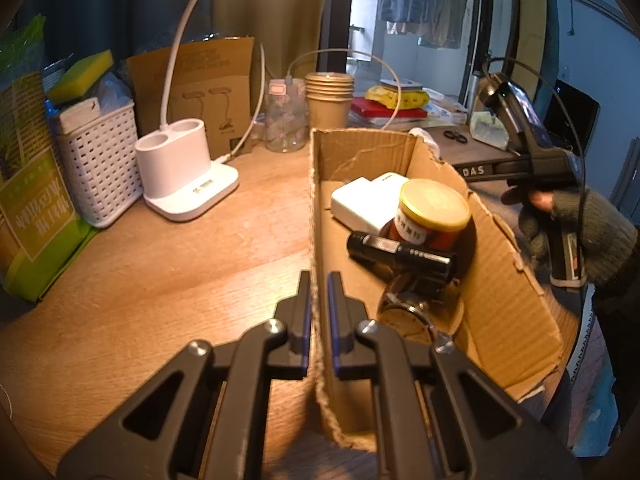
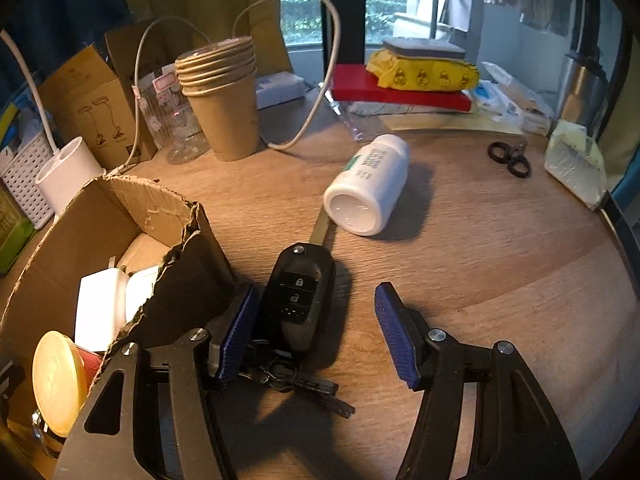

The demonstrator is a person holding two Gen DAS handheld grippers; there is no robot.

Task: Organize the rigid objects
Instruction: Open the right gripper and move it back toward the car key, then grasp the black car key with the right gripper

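The left gripper (image 1: 319, 304) has its jaws pressed onto the near left wall of the cardboard box (image 1: 496, 280), one blue pad on either side of the torn edge. The box stands on the wooden counter (image 1: 160, 272) and holds a white charger (image 1: 360, 204) at its far end, a jar with a yellow lid (image 1: 434, 210) beside it, a black cylinder (image 1: 400, 256) lying across the middle, and a wristwatch (image 1: 408, 312) at the near end.

The right gripper (image 2: 316, 320) hangs low over the counter just right of the box, its jaws spread wide and touching nothing that I can make out. Between them, closer to the left pad, lies a black car key fob (image 2: 300, 296) with its blade folded out toward the far side and a bunch of keys (image 2: 296, 380) on a ring at its near end. The tip of the blade reaches a white plastic bottle (image 2: 370, 186) lying on its side further off. A gloved hand (image 1: 560, 216) grips the handle of this gripper in the left wrist view.

Farther back stand a stack of paper cups (image 2: 226, 92), a clear jar (image 2: 172, 116), a white lamp base (image 1: 180, 172) and a white basket (image 1: 98, 164). Small black scissors (image 2: 510, 158) lie far right.
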